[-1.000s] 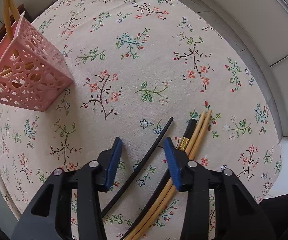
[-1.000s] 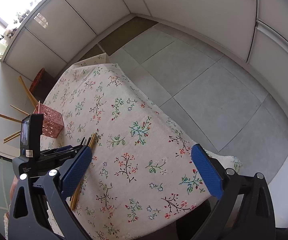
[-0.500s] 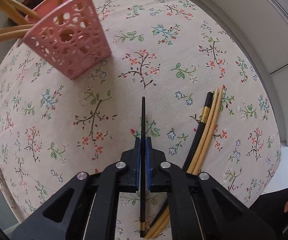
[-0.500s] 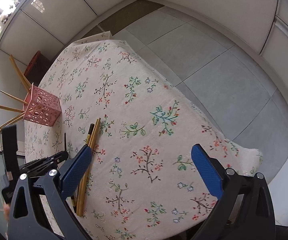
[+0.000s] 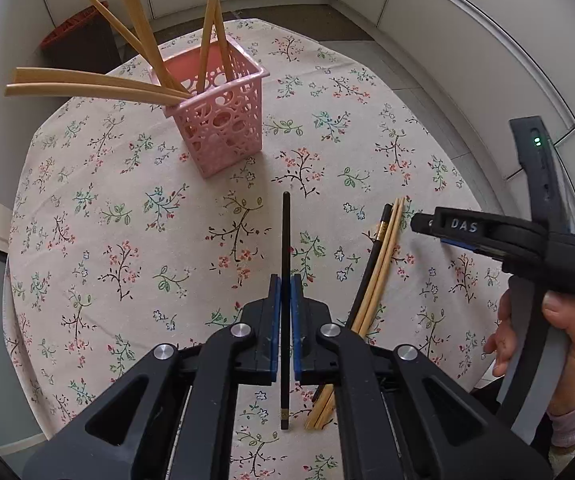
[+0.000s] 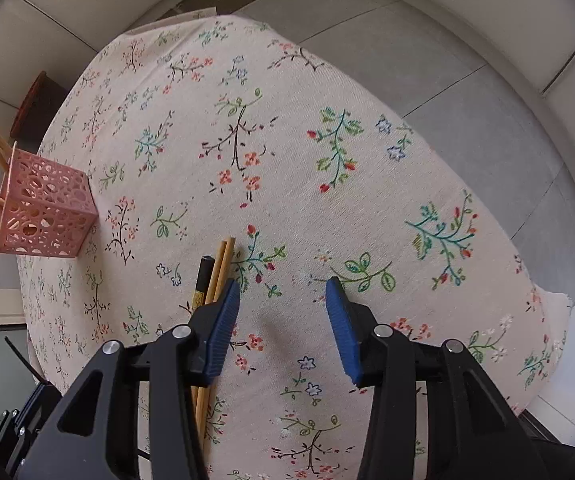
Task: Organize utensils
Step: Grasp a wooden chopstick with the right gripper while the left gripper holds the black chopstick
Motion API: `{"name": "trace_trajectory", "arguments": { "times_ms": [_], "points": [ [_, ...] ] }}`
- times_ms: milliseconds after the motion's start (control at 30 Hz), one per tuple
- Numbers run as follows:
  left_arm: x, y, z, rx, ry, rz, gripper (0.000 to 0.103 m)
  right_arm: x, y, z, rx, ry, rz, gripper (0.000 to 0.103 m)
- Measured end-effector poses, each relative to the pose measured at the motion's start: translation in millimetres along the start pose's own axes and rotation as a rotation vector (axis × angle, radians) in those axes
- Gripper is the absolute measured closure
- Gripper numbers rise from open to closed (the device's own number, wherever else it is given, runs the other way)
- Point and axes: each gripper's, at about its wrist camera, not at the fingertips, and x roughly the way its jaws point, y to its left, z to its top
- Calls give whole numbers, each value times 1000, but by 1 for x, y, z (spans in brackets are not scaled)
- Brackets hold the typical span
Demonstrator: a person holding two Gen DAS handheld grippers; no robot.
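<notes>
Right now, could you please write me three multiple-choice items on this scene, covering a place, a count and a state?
1. Where is the pink basket?
A. On the floor
B. On the floral tablecloth
C. In the right gripper

2. How many chopsticks lie in the bundle on the cloth?
A. Three
B. Six
C. One

3. What is the left gripper doing?
A. Open, empty
B. Shut on the black chopstick
C. Gripping the basket

Answers:
1 B, it stands on the cloth.
2 A, one black and two wooden.
3 B, blue pads clamp the stick.

The left gripper is clamped nearly closed, while the right gripper hovers with jaws spread.
</notes>
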Motion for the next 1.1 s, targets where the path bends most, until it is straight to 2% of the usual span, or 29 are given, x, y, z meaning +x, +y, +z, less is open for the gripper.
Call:
{"name": "trace_trajectory", "arguments": {
  "times_ms": [167,267,333,400,600,700,867,967,1000,1033,1100],
  "points": [
    [0,7,4,-18,-11,-8,99,-1,9,-1,-12,-24,16,59],
    [0,9,3,-24,-11,-10,99,2,16,-3,-27,-31,-27,60],
    [4,11,2,-29,-10,-11,98,3,21,-4,-42,-42,-78,68],
    [3,14,2,-36,-9,-9,98,4,24,-4,-58,-52,-109,68],
    [-4,21,0,-51,-22,-18,98,2,22,-4,11,-2,-17,66],
    [-6,27,-2,-61,-24,-17,98,-10,23,-4,28,-41,7,66],
    [-5,31,-4,-66,-21,-20,98,7,29,-8,-2,5,-40,66],
    [-2,36,-6,-73,-12,-12,98,11,37,-8,-36,-21,-85,68],
    [0,38,-7,-77,-6,-10,98,12,38,-7,-37,-28,-97,75],
    [2,40,-7,-79,3,-8,98,12,38,-7,-44,-34,-118,91],
    [8,43,-7,-83,21,-6,96,13,39,-4,-62,-40,-128,94]
  ]
}}
